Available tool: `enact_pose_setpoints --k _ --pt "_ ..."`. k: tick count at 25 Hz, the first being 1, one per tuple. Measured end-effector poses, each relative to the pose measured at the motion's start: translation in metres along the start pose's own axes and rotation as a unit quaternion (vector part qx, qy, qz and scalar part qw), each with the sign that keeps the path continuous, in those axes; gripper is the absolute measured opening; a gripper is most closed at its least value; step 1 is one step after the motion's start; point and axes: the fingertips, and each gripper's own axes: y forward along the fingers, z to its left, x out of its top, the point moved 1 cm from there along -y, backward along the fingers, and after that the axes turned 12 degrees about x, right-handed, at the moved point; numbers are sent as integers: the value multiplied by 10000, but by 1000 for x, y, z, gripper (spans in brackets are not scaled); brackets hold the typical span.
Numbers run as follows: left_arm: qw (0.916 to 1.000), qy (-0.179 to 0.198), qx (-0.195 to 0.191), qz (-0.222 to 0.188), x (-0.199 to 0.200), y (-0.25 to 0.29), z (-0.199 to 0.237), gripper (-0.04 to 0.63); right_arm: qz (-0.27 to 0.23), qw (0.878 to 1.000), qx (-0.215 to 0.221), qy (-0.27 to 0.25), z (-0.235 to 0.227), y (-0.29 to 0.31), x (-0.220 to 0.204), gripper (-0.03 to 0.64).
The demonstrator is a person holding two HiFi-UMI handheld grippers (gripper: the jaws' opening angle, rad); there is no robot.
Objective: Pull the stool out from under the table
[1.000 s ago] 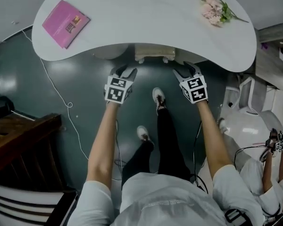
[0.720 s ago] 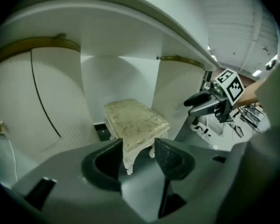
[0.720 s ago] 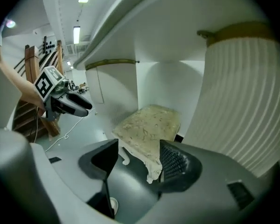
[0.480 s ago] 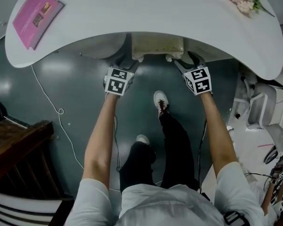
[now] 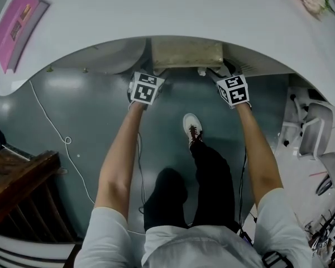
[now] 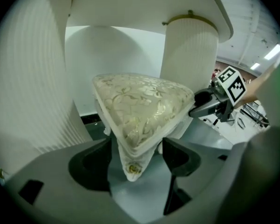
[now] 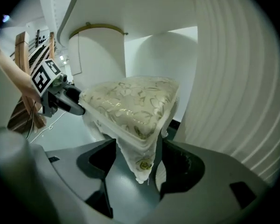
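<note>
Cream brocade seat: one stool (image 5: 187,52) is sitting tucked under the one white table (image 5: 156,10), just ahead of the two grippers. Its long axis is running crosswise, from the left gripper (image 6: 136,171) across to the right gripper (image 7: 135,169), its long near edge facing the person. Each gripper is straddling one near corner. Both pairs of jaws are opening, standing wide, gaps showing either side of the corner; neither is pressing on it. One pink book (image 5: 14,27) is lying beyond the left gripper's outer side.
</note>
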Motion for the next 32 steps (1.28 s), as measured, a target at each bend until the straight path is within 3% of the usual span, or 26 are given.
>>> enact_pose_setpoints --k 4,10,14,20,23,27,32 --pt "9999 96 -62 -29 4 12 -5 316 -92 9999 84 89 -3 10 4 302" --pt "9998 -153 24 -123 -1 7 -5 288 49 9995 -239 -196 6 11 -2 294" --pt "9993 -317 108 -166 -12 -2 -6 261 48 9995 -317 -71 17 6 -7 261" --pt "9993 -362 70 -95 -36 -28 -21 261 249 9992 -303 110 48 -8 -27 261" --pt "9996 -294 -15 -36 -57 -47 -31 262 390 9985 -365 -85 76 -20 -47 261" --pt "9996 -228 -93 -104 -81 -73 -32 261 283 9991 -295 -116 112 -29 -60 261" --pt "9993 -334 -131 -146 -116 -108 -52 261 187 9985 -520 53 151 -46 -85 261"
